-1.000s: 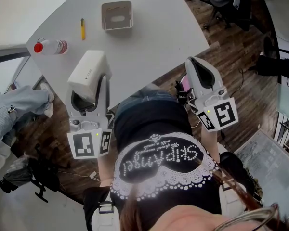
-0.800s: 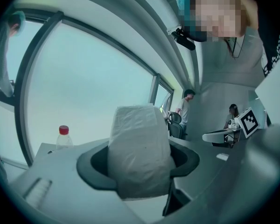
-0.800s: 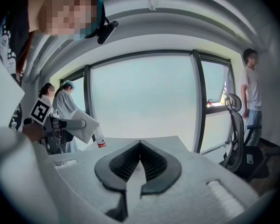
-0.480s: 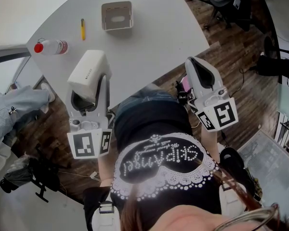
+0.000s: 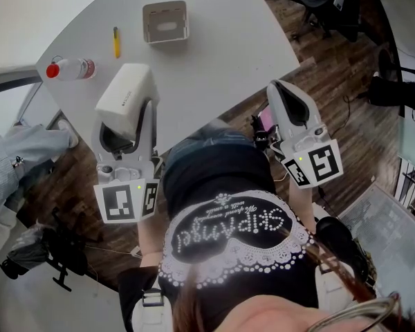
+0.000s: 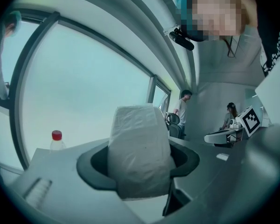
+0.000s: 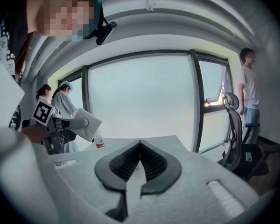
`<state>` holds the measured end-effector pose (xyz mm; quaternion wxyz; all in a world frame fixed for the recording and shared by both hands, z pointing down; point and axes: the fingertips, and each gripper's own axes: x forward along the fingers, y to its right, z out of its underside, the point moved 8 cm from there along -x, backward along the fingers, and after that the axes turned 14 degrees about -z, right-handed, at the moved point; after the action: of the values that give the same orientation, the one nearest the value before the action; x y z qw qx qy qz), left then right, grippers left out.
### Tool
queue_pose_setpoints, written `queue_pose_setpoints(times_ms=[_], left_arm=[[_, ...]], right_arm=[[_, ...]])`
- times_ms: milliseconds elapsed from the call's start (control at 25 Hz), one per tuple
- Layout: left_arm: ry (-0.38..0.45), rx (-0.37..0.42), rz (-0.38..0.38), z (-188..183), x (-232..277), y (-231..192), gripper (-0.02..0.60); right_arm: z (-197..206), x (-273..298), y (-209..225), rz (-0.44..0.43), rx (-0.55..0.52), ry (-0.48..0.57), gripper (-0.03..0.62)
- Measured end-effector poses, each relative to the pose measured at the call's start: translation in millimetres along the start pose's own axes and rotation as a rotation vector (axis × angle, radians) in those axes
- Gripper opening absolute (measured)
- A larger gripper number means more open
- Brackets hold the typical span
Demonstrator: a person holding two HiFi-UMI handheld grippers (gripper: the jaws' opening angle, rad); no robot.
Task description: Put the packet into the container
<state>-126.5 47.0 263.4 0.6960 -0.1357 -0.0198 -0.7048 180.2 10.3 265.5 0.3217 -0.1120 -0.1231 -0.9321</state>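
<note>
A white plastic-wrapped packet [image 5: 127,97] is clamped between the jaws of my left gripper [image 5: 126,122], which hangs over the near edge of the table. In the left gripper view the packet [image 6: 139,150] stands upright and fills the gap of the left gripper [image 6: 139,164]. The container [image 5: 164,21], an open white box, sits on the table beyond it, well apart from the packet. My right gripper [image 5: 277,88] is off the table's right corner, over the floor. Its jaws meet at the tips of the right gripper [image 7: 140,144] with nothing between them.
On the grey table [image 5: 221,54], a clear bottle with a red cap [image 5: 69,68] lies at the left corner and a yellow pen [image 5: 115,41] lies left of the container. Office chairs [image 5: 332,5] stand on the wooden floor at right. People stand in the background.
The left gripper with the packet has shifted slightly forward and left over the table. The right gripper has stayed put.
</note>
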Motion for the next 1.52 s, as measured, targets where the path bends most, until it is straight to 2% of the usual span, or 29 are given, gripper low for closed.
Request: queue_pose_setpoints(times_ms=[160,560,1040,1520], left_arm=[[0.034,0.023,0.019,-4,19,2,0.285],[0.040,0.066,0.084,-2,58,9,0.285],[0.025,0.056,0.085,2,81,10,0.285],[0.001,0.034,0.055,10,98,3,0.285]], right_arm=[[0,-2,4,0.008,0.006,0.003,-0.002],[3,-2,10,0.027,0.024,-0.005,-0.003],[2,6,14,0.022,0.035,-0.010,-0.002],[6,20,25,0.003,0.054,-0.035,-0.003]])
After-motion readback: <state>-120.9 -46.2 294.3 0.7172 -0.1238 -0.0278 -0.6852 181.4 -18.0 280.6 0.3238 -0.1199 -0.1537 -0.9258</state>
